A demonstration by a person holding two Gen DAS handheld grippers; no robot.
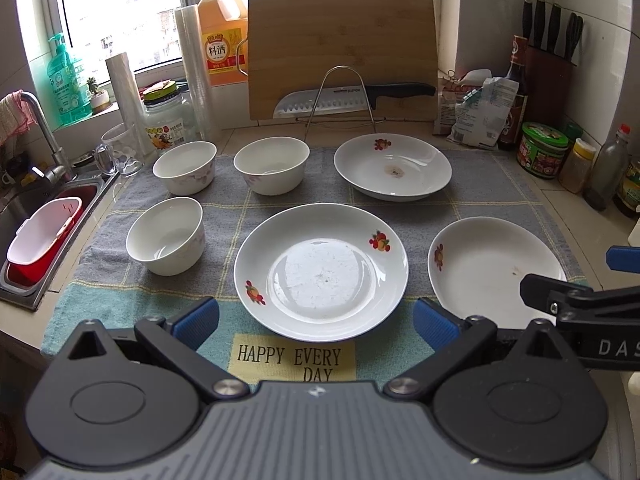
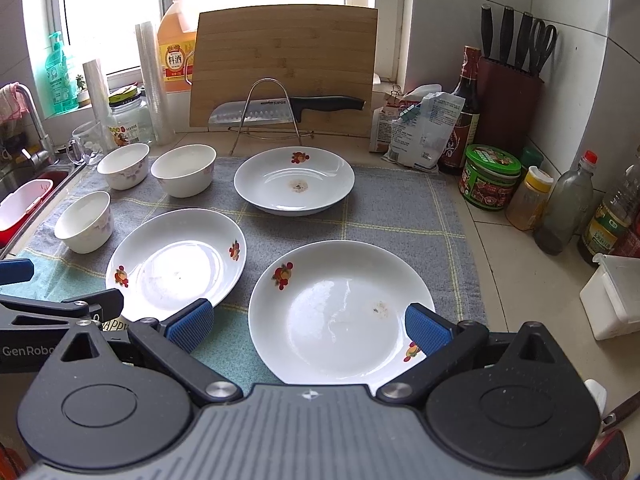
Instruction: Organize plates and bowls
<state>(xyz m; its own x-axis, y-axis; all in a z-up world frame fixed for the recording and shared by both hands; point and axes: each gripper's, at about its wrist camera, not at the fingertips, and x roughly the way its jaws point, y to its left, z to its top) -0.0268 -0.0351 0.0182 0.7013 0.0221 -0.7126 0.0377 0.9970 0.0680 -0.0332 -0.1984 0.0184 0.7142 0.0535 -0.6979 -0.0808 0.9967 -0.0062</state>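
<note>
Three white plates with fruit prints lie on a grey and teal checked mat [image 1: 472,184]: a near middle plate [image 1: 320,270] [image 2: 176,258], a near right plate [image 1: 496,268] [image 2: 340,310], and a far plate [image 1: 392,166] [image 2: 294,180]. Three white bowls stand at the left: two at the back [image 1: 185,167] [image 1: 272,170] and one nearer [image 1: 166,234] [image 2: 85,220]. My left gripper [image 1: 316,320] is open, hovering just before the middle plate. My right gripper [image 2: 308,326] is open above the near edge of the right plate, holding nothing.
A bamboo cutting board [image 1: 342,56] with a knife [image 1: 352,96] on a wire rack stands behind the mat. A sink [image 1: 40,216] with a red and white basin lies left. Jars, sauce bottles [image 2: 564,208] and a knife block [image 2: 508,92] crowd the right; a white box [image 2: 612,296] sits near right.
</note>
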